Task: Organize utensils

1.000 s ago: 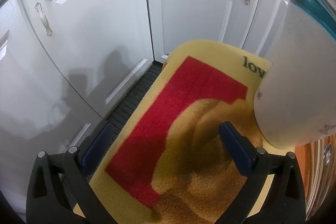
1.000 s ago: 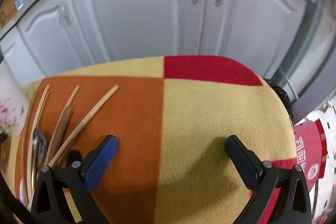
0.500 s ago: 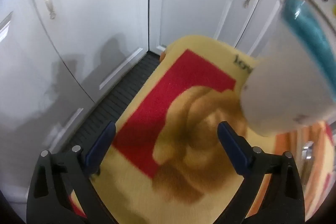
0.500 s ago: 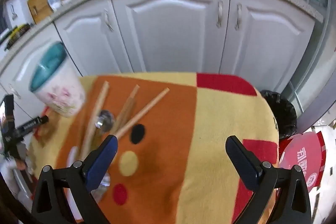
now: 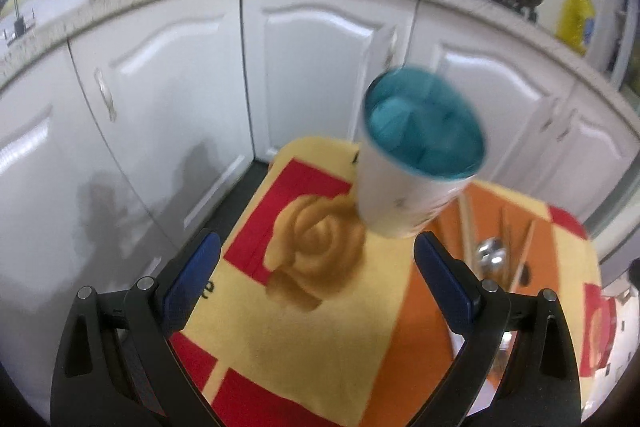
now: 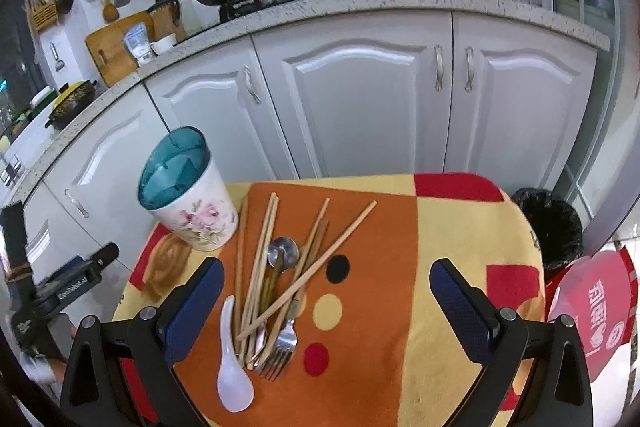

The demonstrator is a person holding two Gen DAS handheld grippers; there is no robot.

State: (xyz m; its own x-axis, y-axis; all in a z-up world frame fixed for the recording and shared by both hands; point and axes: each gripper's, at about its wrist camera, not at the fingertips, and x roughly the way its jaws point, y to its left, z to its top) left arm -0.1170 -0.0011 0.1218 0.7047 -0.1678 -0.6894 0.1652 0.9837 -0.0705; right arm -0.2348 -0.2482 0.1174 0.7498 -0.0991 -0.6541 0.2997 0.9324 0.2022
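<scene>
1. My left tongs [image 5: 316, 267] are spread wide with nothing between the blue pads, hovering over the small worktop covered by a yellow, red and orange patterned cloth [image 5: 288, 339].
2. My right tongs [image 6: 326, 291] are likewise released and empty, held above the same cloth [image 6: 460, 227].
3. A white, flower-printed utensil holder with a teal divided inside [image 6: 188, 199] stands upright at the far left corner of the worktop; in the left view the holder [image 5: 416, 159] is blurred and sits just beyond the right pad.
4. The utensils lie loose in a heap on the orange patch, just right of the holder and apart from it.
5. Several long wooden chopsticks [image 6: 264, 251] fan out from the heap, one pale chopstick [image 6: 320, 267] crossing the others at a slant.
6. A metal spoon [image 6: 283, 253] lies bowl-up among the chopsticks; in the left view the spoon [image 5: 492, 253] shows past the right pad.
7. A metal fork [image 6: 280, 351] points its tines toward me at the near end of the heap.
8. A white ceramic soup spoon [image 6: 234, 367] lies at the left edge of the heap, bowl nearest me.
9. White kitchen cabinet doors [image 6: 360, 99] stand behind the worktop.
</scene>
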